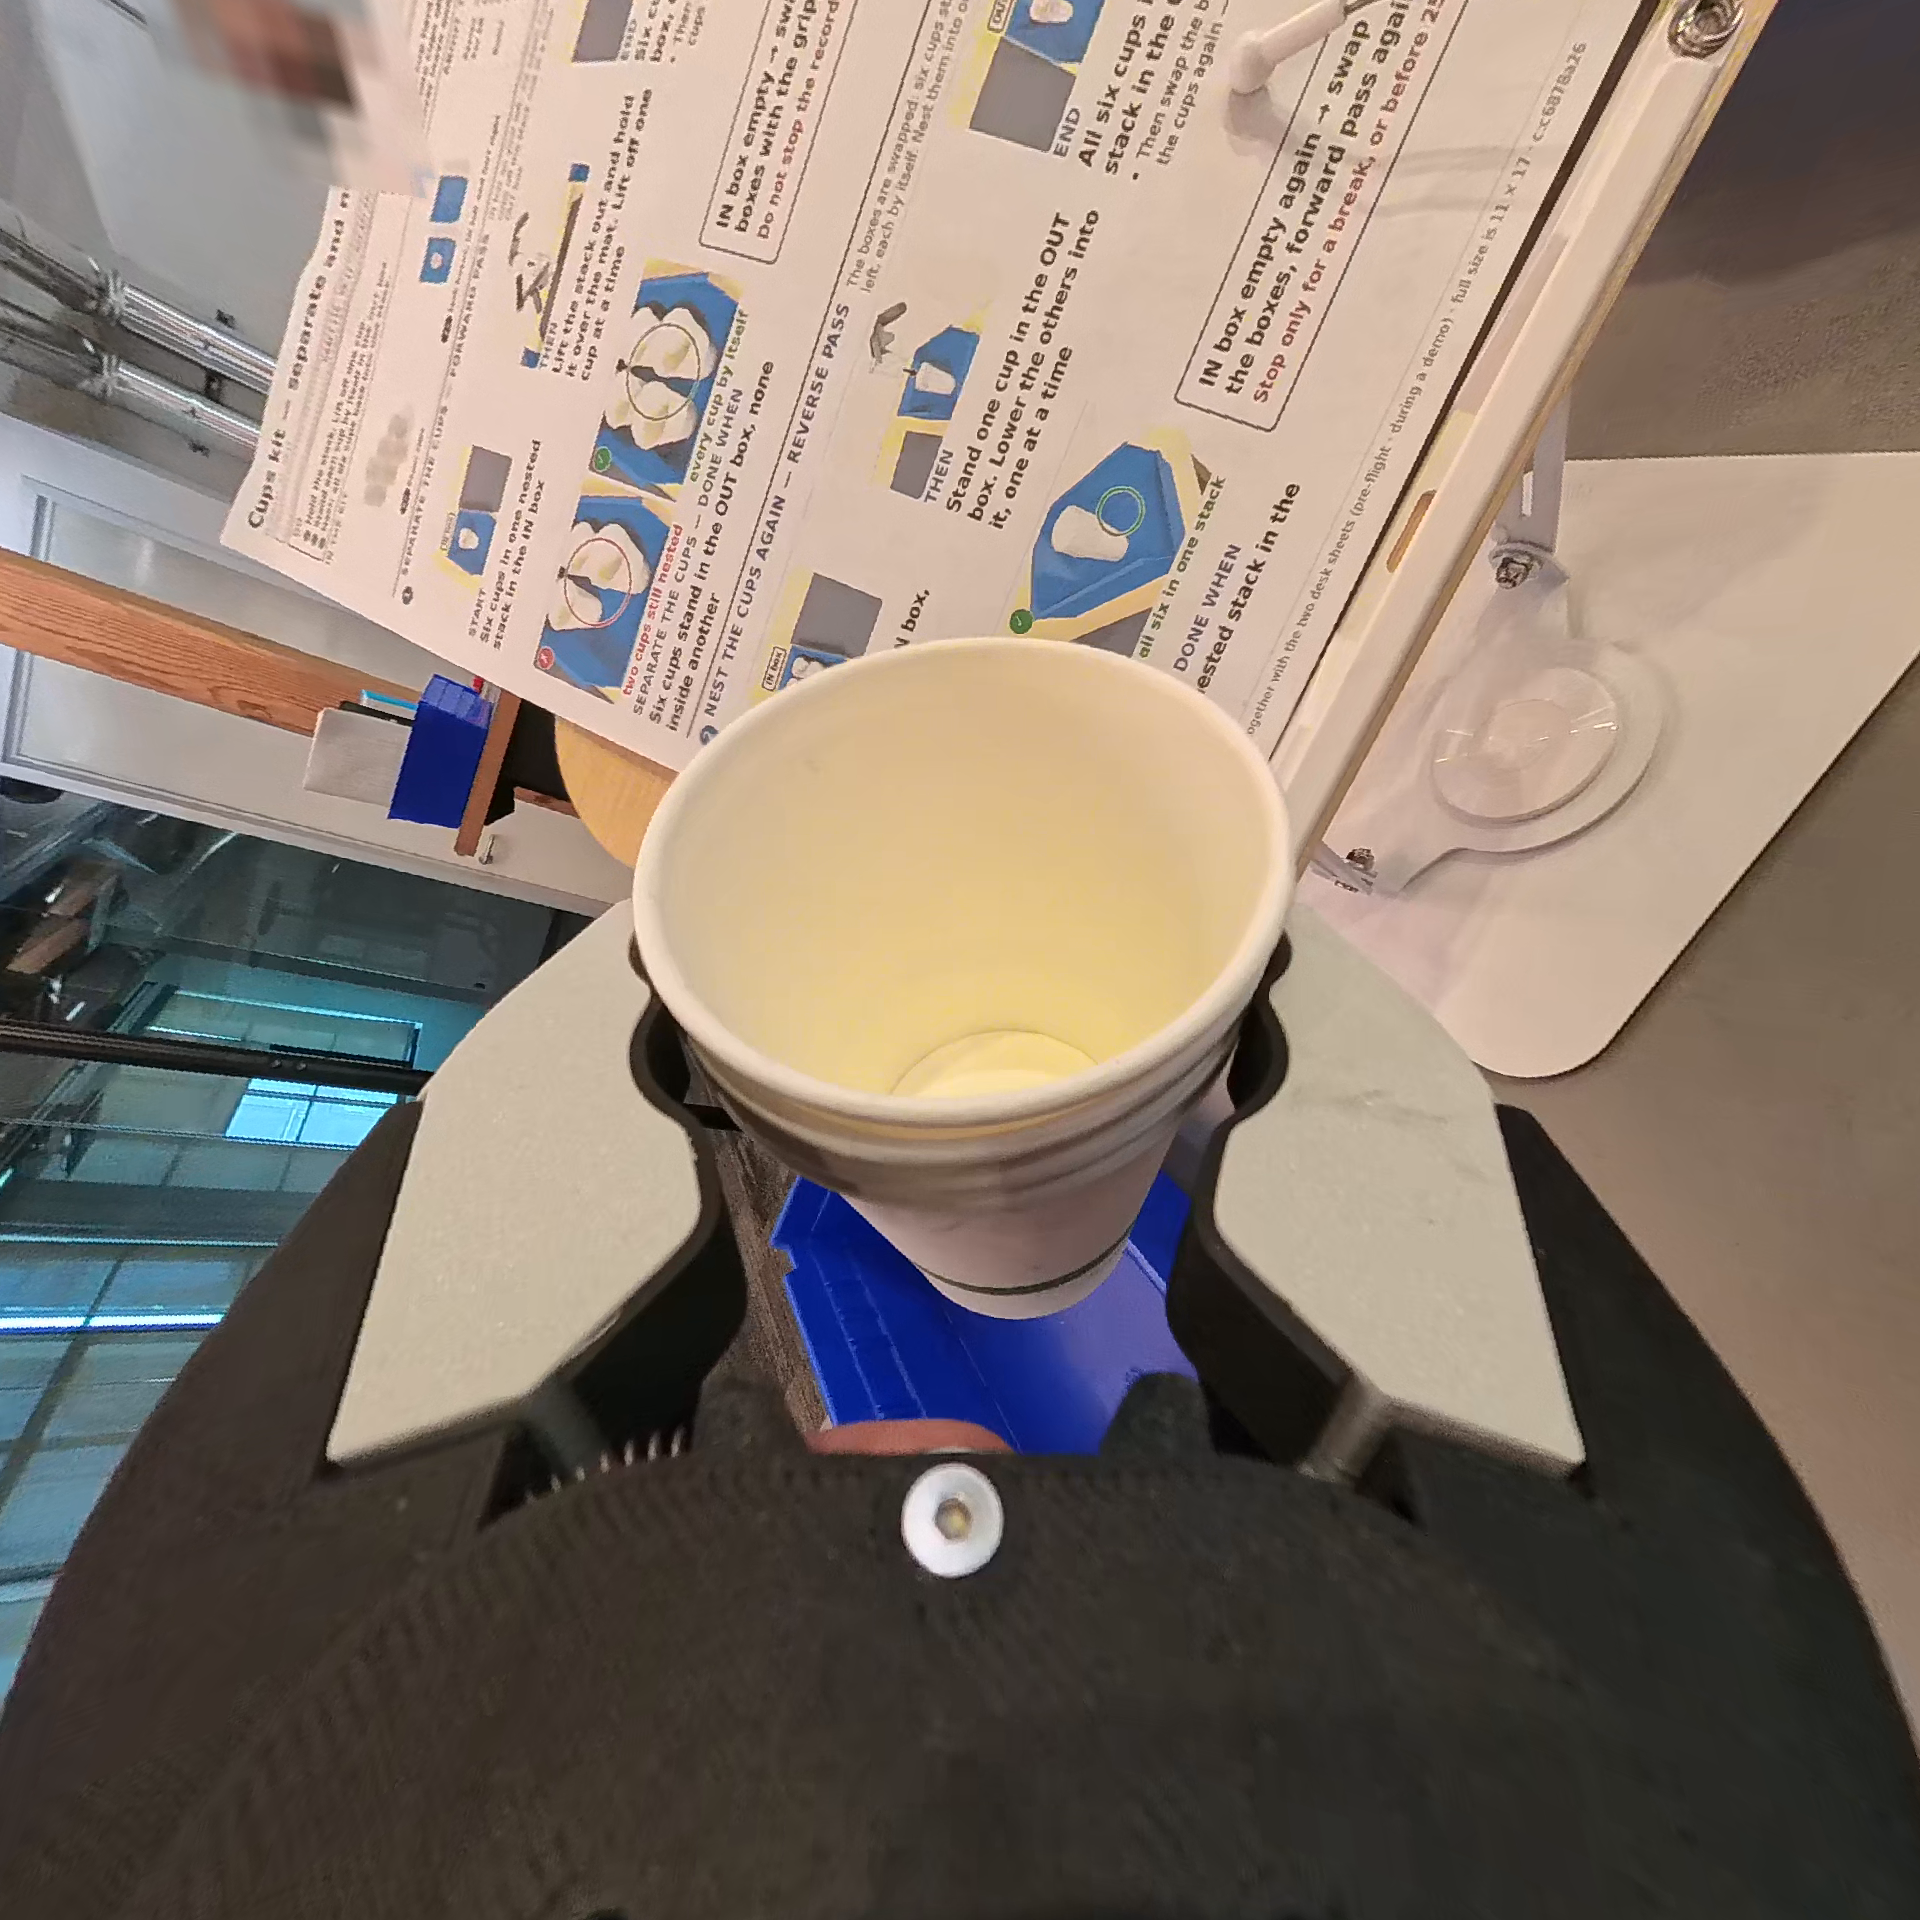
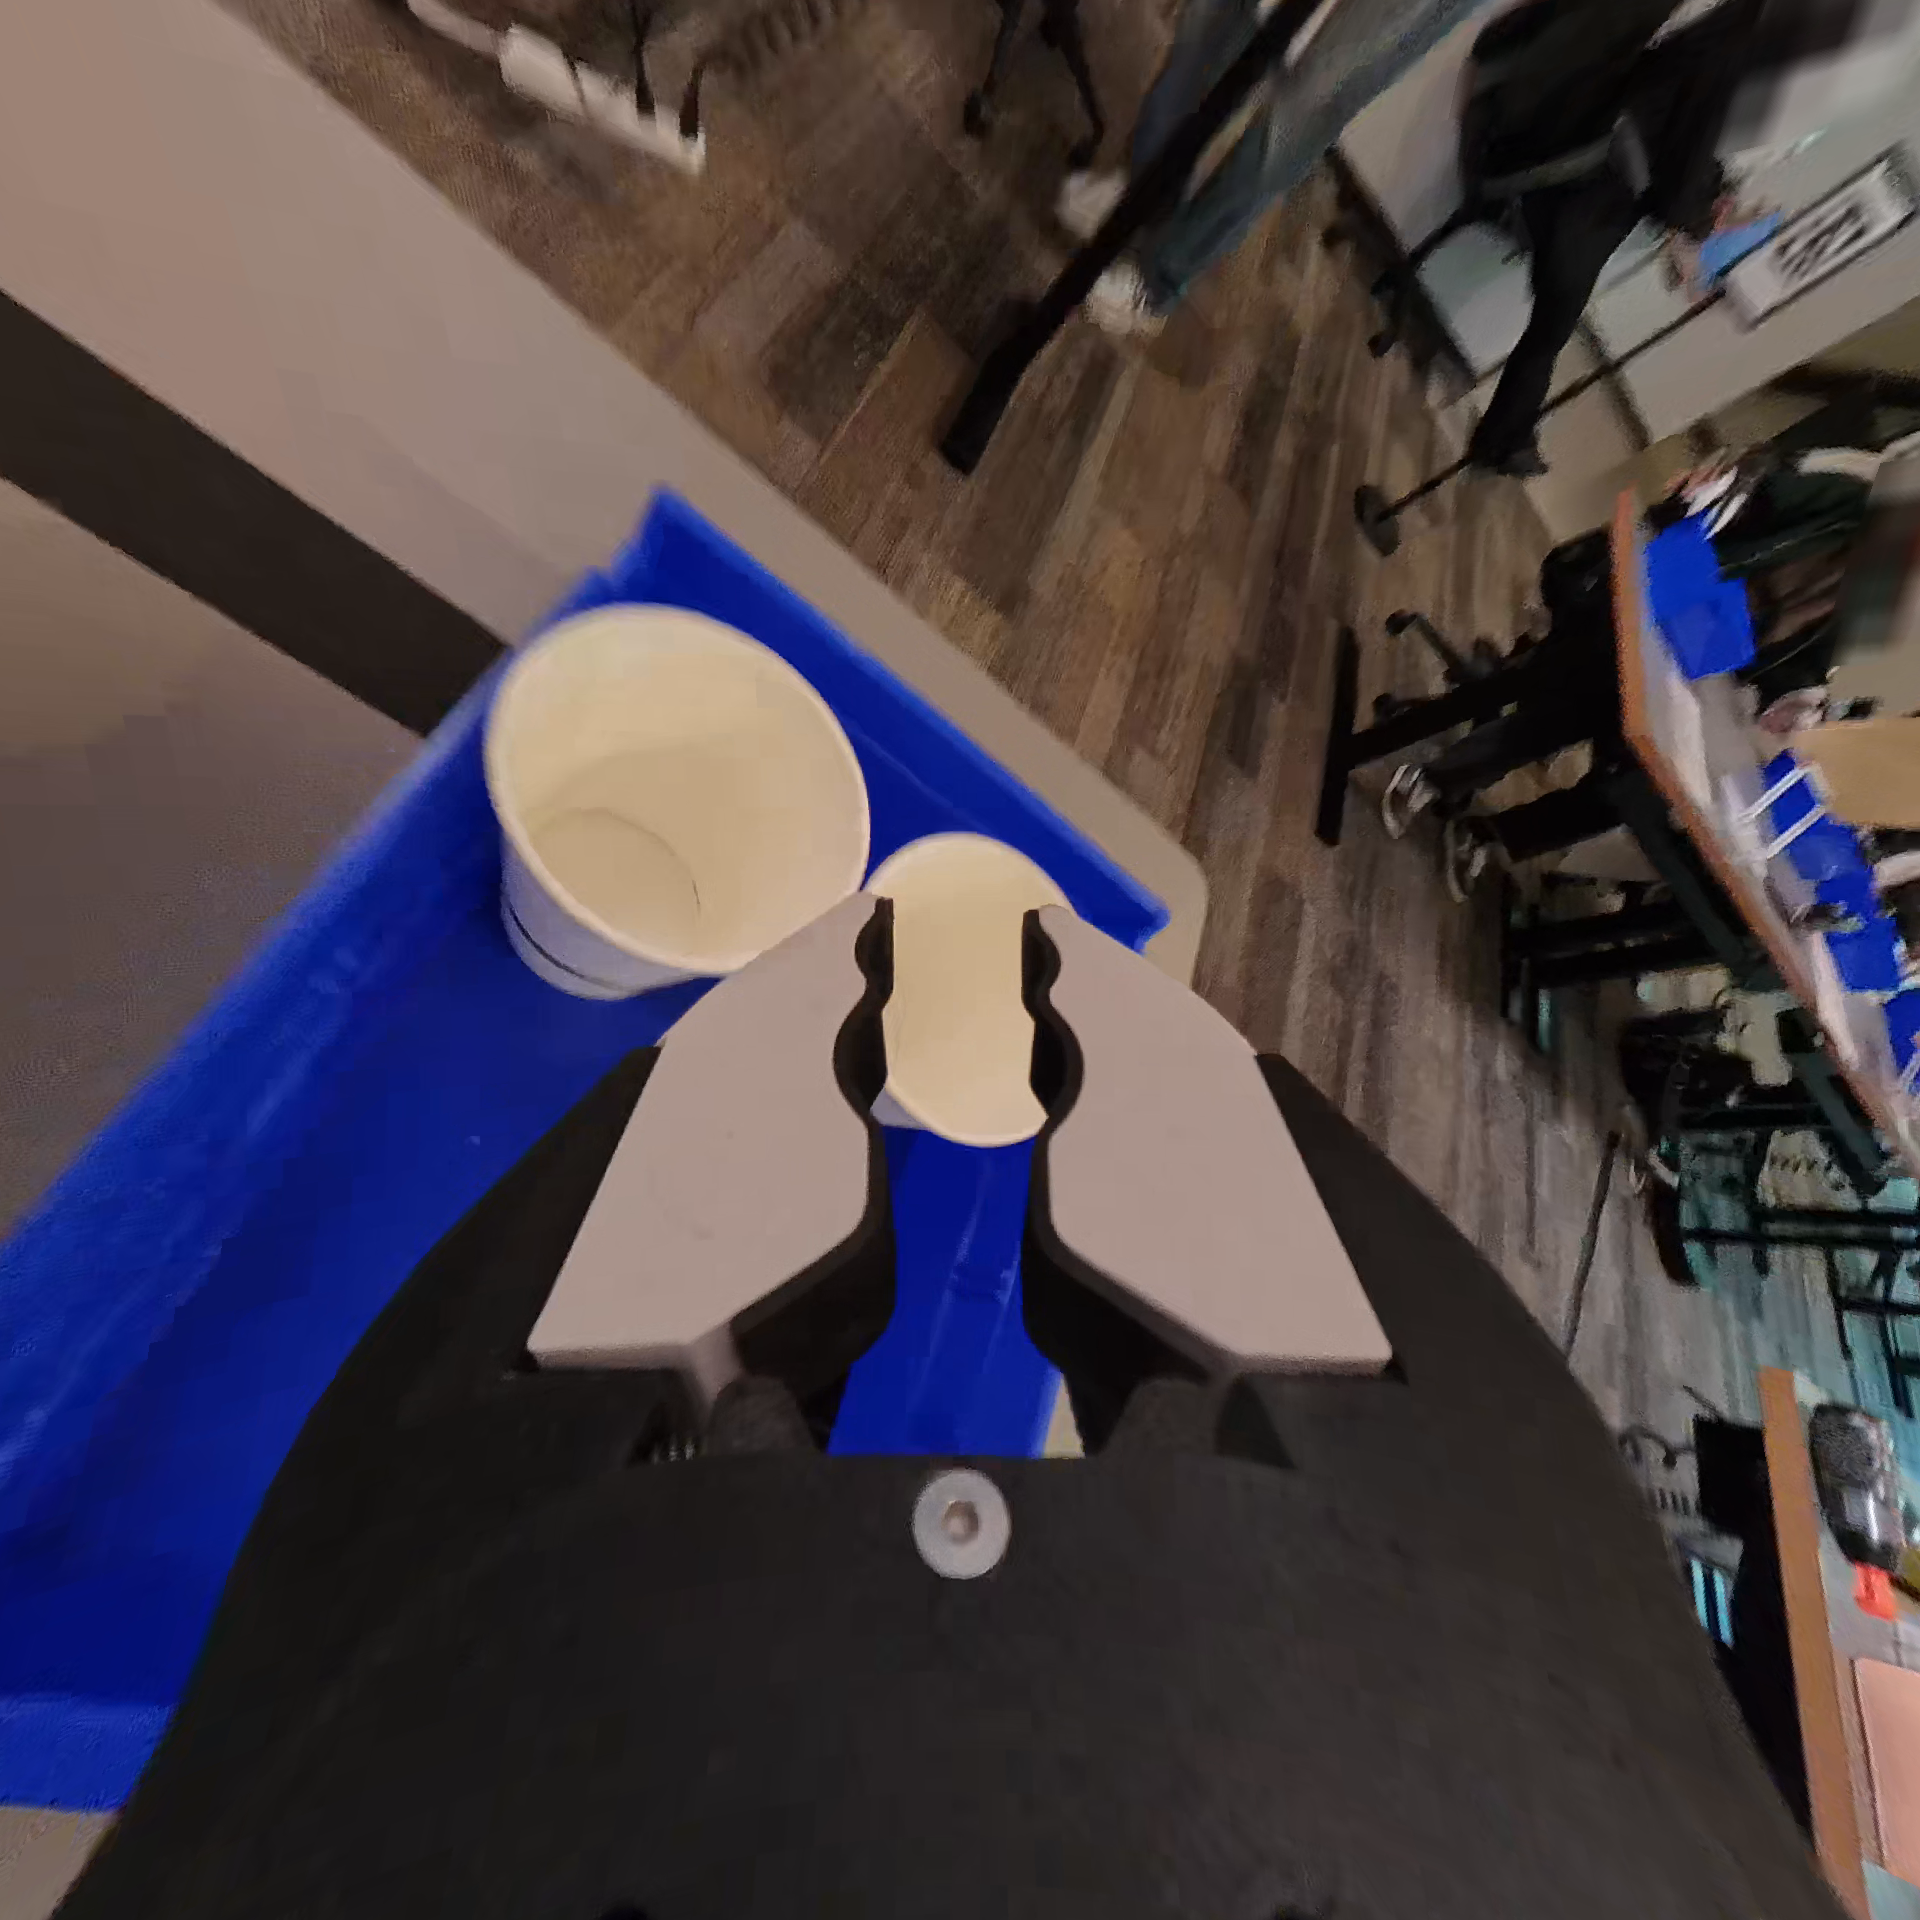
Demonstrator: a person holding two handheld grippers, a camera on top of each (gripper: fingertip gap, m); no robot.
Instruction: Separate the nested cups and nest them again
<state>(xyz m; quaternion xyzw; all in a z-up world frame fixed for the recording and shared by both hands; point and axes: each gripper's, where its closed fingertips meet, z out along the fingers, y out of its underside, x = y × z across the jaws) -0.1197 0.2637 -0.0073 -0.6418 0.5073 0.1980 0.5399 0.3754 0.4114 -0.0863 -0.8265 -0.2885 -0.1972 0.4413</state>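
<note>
While my left tongs [image 1: 961, 997] stand spread wide with both pads pressed on the stack of nested white cups [image 1: 961, 935], I've got it up in front of the instruction sheet [image 1: 831, 343], over a blue bin [image 1: 883, 1340]. My right tongs [image 2: 956, 997] hang partly open above a small cup [image 2: 961, 1039] standing in the blue bin [image 2: 312, 1091]; its pads show no grip on it, and a larger cup [image 2: 665, 790] stands just beside.

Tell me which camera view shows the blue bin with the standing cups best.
The right wrist view: the blue bin fills its left side, with two white cups standing in it. The left wrist view shows only a sliver of a blue bin under the stack of cups gripped by the left claw.
</note>
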